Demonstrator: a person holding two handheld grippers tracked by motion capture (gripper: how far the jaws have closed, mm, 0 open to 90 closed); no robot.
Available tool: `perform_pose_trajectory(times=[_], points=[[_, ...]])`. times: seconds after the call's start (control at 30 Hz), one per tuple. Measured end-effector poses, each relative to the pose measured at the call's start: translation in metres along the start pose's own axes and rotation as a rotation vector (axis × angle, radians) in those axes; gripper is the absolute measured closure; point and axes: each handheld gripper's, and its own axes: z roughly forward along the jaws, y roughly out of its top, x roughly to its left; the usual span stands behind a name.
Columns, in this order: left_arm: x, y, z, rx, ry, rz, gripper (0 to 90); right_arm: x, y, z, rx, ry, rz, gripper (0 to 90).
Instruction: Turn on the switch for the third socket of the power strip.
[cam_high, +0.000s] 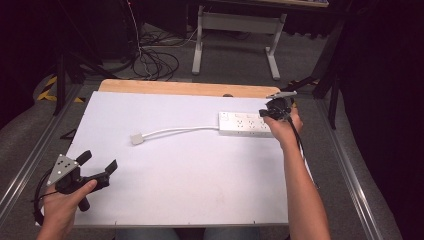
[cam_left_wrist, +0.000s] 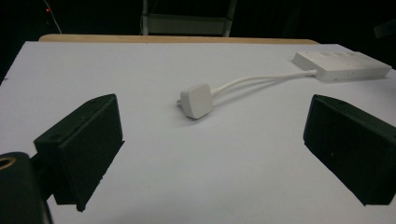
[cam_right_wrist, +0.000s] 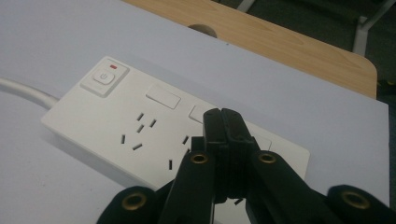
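**Strip under closed right claw, plug lying loose**

Strip (cam_high: 246, 124) sits flat at far right of white board (cam_high: 175, 170), long side roughly parallel to the far edge. Right gripper (cam_right_wrist: 222, 116) is over its right-hand part, jaws pressed together w/ nothing between them; tips hang just above or on the strip's top face near a socket, contact cannot be told. Switch (cam_right_wrist: 103, 78) w/ red mark lies at the strip's cable end, away from the jaws. Cable (cam_high: 180, 130) runs left from that end to plug (cam_left_wrist: 197, 100), which lies on its side near board centre, apart from everything else.

Left gripper (cam_high: 97, 170) rests at near left corner, jaws wide, empty, aimed toward plug but well short of it.

Handling, as judged:
- Strip: rigid plastic shell, smooth, prob. light; likely to slide on the board if pushed from one end. Flat and low, so a grip across the narrow width by the side walls looks best. Top face offers no hold; closed tips can only press or poke there.
- Plug: small, hard, light, glossy; take by the two flat sides of the body, not by the pins.
- Cable: pliant but springy; pulling on it will drag the plug and may swing the strip.

Wooden table (cam_high: 190, 88) edge shows beyond the board.
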Motion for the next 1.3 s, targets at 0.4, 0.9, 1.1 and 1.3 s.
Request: perform_pose_trajectory(times=[0.4,0.9,1.1,1.3], points=[[-0.001,0.000,0.000,0.005,-0.003,0.004,5.3,-0.007,0.010,0.003,0.082,0.004,0.009,90.0],[-0.001,0.000,0.002,0.007,-0.006,0.006,5.3,-0.014,0.014,0.029,0.125,-0.002,0.004,90.0],[-0.001,0.000,0.001,0.008,-0.003,0.001,5.3,-0.020,0.011,0.038,0.138,-0.013,0.019,90.0],[-0.001,0.000,0.001,0.005,-0.004,-0.001,5.3,-0.021,0.008,0.053,0.143,-0.008,0.034,90.0]])
